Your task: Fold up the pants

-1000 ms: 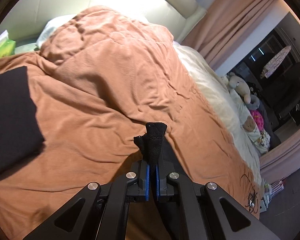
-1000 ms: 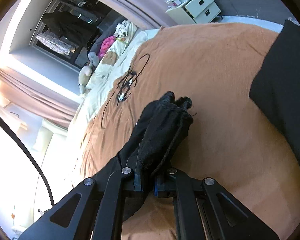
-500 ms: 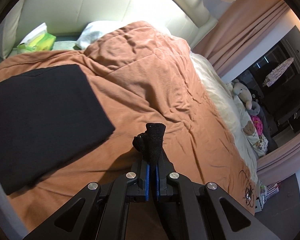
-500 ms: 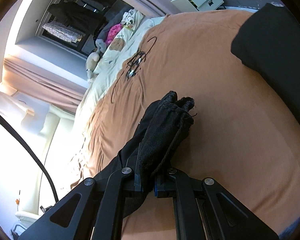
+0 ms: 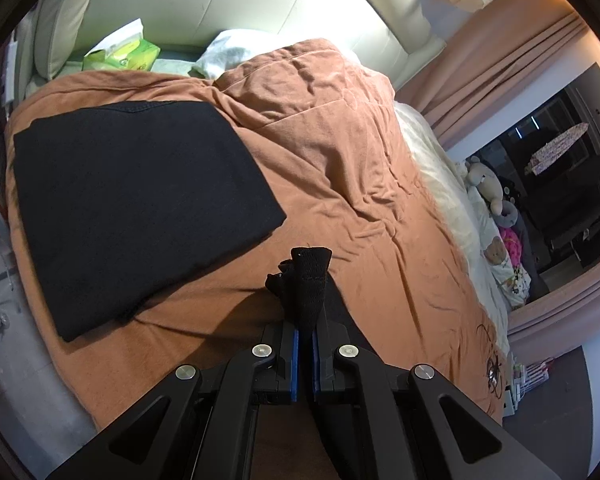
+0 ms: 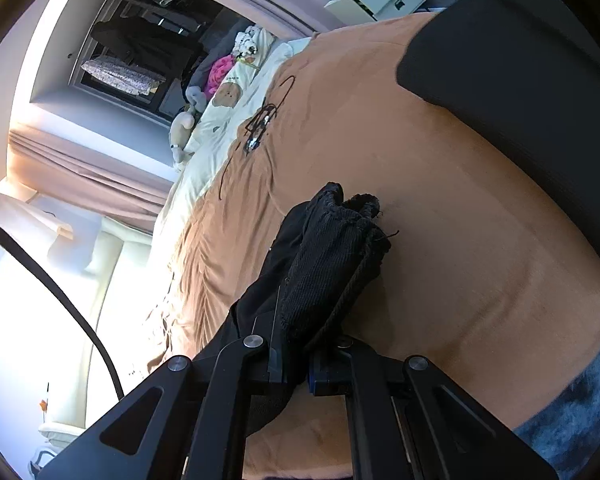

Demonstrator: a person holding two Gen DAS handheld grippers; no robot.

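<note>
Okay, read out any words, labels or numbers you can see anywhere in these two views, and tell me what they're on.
No text reads clearly in either view.
Green tissue box by the headboard: printing too blurred to read.
Cream bear-print bedding: small lettering above the bear, too small to read.
Black pants and folded black garment: no label visible.

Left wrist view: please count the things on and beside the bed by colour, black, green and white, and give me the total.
Black: 2, the folded cloth lying on the blanket and the pants held in the left tongs
Green: 1, the tissue box
White: 1, the pillow
Total: 4
</note>
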